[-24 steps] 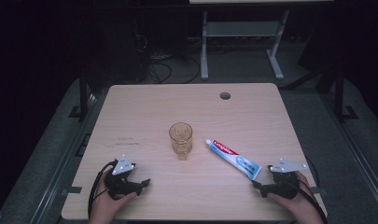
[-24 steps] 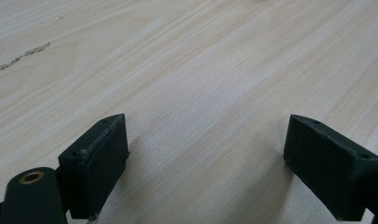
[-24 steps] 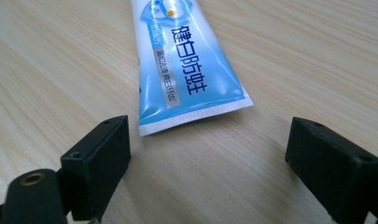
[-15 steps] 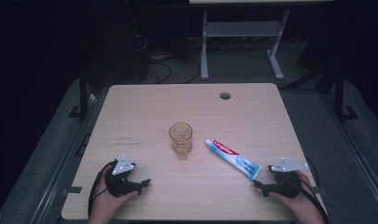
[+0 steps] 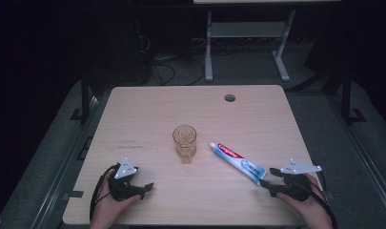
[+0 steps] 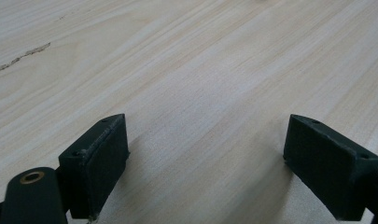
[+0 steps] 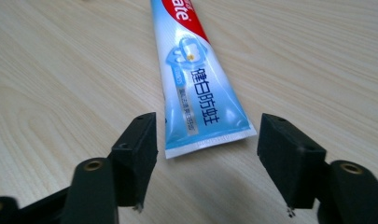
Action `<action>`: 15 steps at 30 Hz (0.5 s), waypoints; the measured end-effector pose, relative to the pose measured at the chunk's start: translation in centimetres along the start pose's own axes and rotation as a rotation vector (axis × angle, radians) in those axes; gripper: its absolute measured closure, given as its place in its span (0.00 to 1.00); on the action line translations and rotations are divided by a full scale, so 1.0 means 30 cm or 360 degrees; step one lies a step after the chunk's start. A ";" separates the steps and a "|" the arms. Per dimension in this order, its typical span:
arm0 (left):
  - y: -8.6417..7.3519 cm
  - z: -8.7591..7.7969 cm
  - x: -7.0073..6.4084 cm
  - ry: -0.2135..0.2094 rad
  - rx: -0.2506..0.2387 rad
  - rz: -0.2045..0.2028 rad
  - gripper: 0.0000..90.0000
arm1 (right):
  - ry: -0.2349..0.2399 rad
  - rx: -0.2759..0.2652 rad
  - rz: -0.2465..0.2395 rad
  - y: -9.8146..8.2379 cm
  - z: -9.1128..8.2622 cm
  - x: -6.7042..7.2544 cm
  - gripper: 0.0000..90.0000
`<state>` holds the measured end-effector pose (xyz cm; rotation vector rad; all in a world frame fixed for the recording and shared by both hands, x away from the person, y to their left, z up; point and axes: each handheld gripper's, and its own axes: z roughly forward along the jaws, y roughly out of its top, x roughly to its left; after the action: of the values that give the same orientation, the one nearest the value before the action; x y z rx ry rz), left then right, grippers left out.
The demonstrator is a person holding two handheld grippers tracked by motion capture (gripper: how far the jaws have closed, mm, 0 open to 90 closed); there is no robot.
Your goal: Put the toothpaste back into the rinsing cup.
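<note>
While the toothpaste tube (image 5: 238,161) lies flat on the table (image 5: 147,109), its crimped end (image 7: 210,138) is seen just ahead of the right gripper (image 5: 272,178), at 5 o'clock from the glass cup (image 5: 184,140). Right jaws are held apart, nothing pinched, tube untouched. Left gripper (image 5: 147,186) is parked at 7 o'clock from the cup, jaws spread wide over bare wood.

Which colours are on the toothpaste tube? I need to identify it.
Light blue and white with a red band, the toothpaste tube shows best in the right gripper view.
</note>
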<state>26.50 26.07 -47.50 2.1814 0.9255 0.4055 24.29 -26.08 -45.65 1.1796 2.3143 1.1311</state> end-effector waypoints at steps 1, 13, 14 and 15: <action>0.000 0.000 0.000 0.0000 0.0000 0.0000 0.15 | 0.0016 -0.0006 0.0006 0.004 0.000 0.000 0.48; -0.001 -0.001 -0.001 0.0000 0.0000 -0.0002 0.15 | 0.0135 0.0023 -0.0019 0.058 0.013 0.033 1.00; -0.001 -0.001 -0.001 0.0000 -0.0001 -0.0002 0.15 | 0.0147 0.0024 -0.0012 0.063 0.018 0.036 1.00; -0.001 -0.001 -0.001 0.0000 -0.0001 -0.0003 0.15 | 0.0160 0.0027 -0.0012 0.067 0.024 0.038 1.00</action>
<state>26.43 26.08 -47.51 2.1801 0.9271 0.4049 25.10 -24.11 -44.48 1.1435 2.4052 1.1956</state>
